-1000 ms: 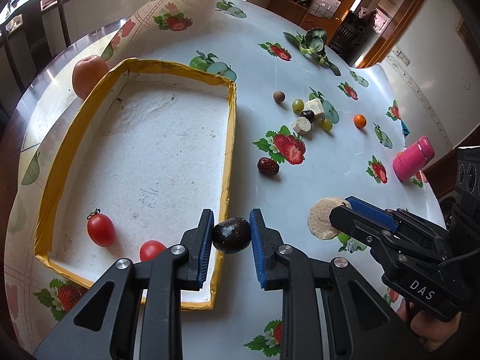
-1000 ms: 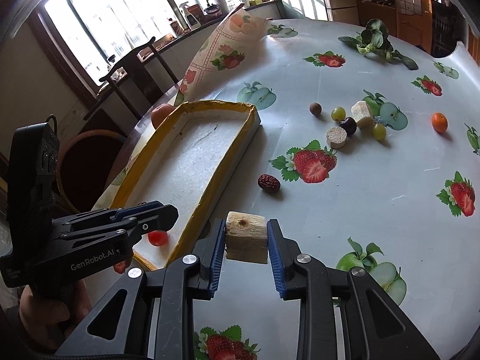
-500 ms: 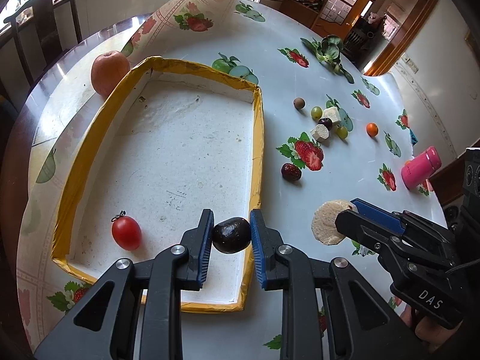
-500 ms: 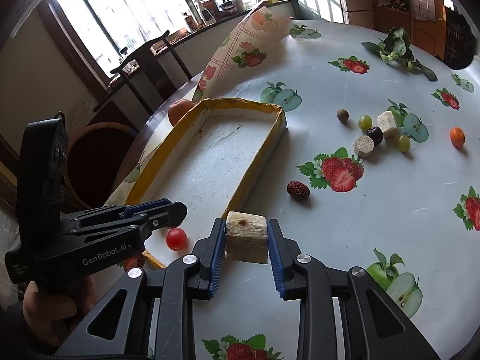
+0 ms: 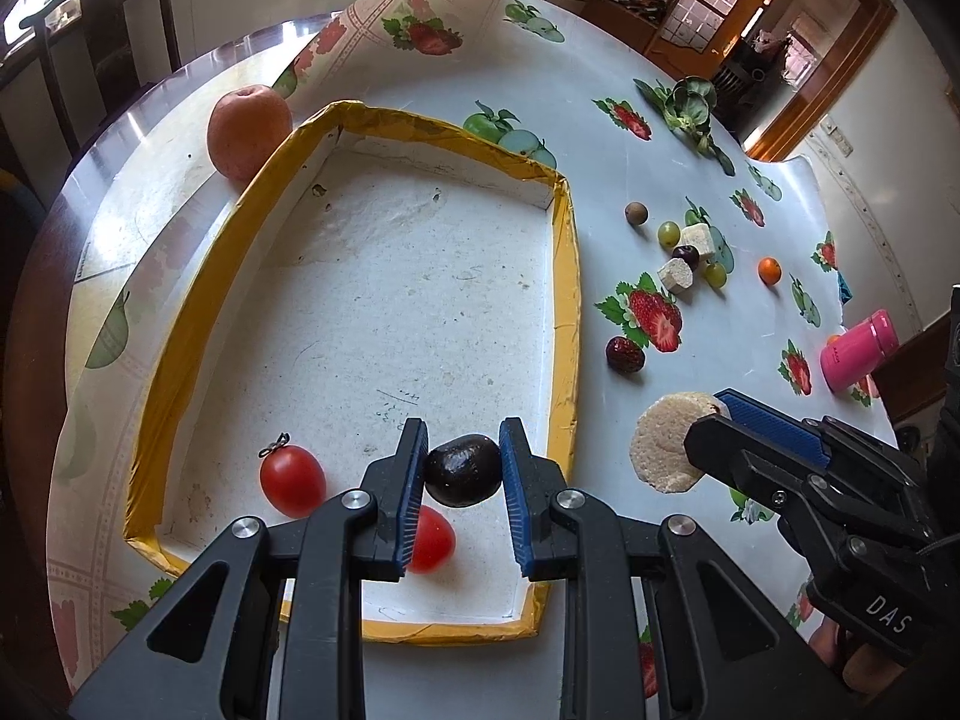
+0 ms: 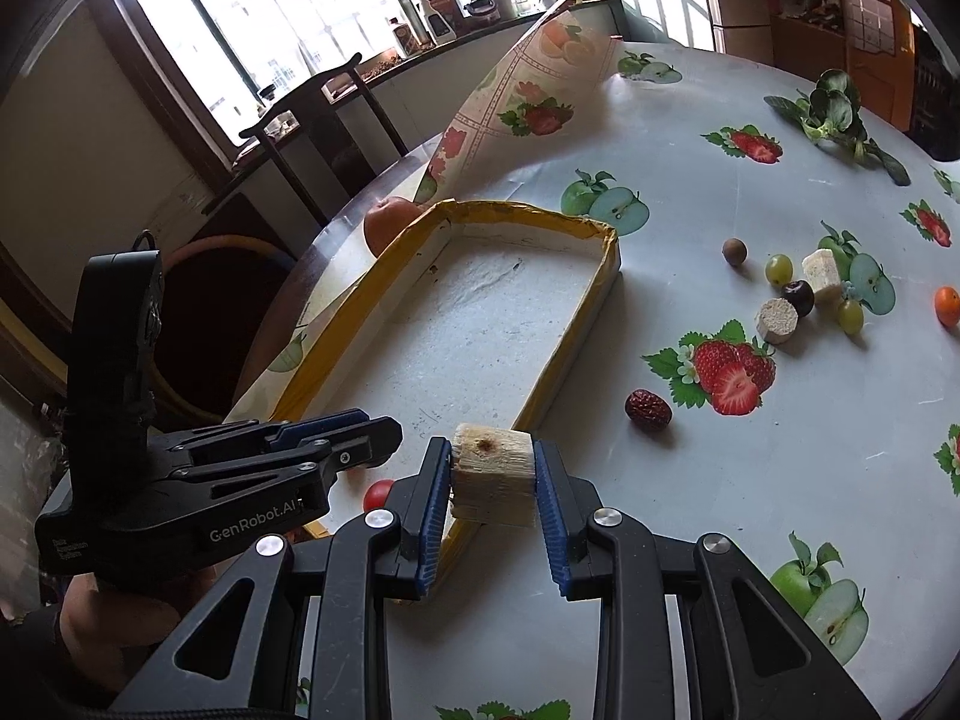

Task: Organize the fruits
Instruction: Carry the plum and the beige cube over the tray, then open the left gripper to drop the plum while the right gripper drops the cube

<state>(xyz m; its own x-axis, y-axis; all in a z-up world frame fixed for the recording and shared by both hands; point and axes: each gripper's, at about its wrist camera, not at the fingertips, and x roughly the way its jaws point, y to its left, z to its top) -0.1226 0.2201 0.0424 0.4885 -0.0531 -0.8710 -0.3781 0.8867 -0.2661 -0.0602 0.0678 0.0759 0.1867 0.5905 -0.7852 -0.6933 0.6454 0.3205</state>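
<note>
My left gripper (image 5: 462,471) is shut on a dark round fruit (image 5: 463,470) and hangs over the near end of the yellow-rimmed tray (image 5: 567,276). Two red cherry tomatoes (image 5: 292,480) lie in the tray below it, one partly hidden by my fingers. My right gripper (image 6: 492,480) is shut on a pale cut chunk (image 6: 493,483), held above the tray's near right rim (image 6: 558,372). In the left wrist view the right gripper (image 5: 708,444) shows at the right with the chunk (image 5: 663,450). The left gripper (image 6: 336,438) shows at the left of the right wrist view.
An orange-red apple (image 5: 249,132) rests outside the tray's far left corner. To the tray's right lie a red date (image 5: 625,354), grapes, pale chunks, a dark cherry (image 5: 685,254), a brown ball and a small orange (image 5: 769,270). A pink bottle (image 5: 858,351) and leafy greens (image 5: 690,108) sit farther right.
Both grippers have moved left over the tray with their loads still held. The dark fruit went from above the tray's right rim to above its floor. The chunk came up to the rim.
</note>
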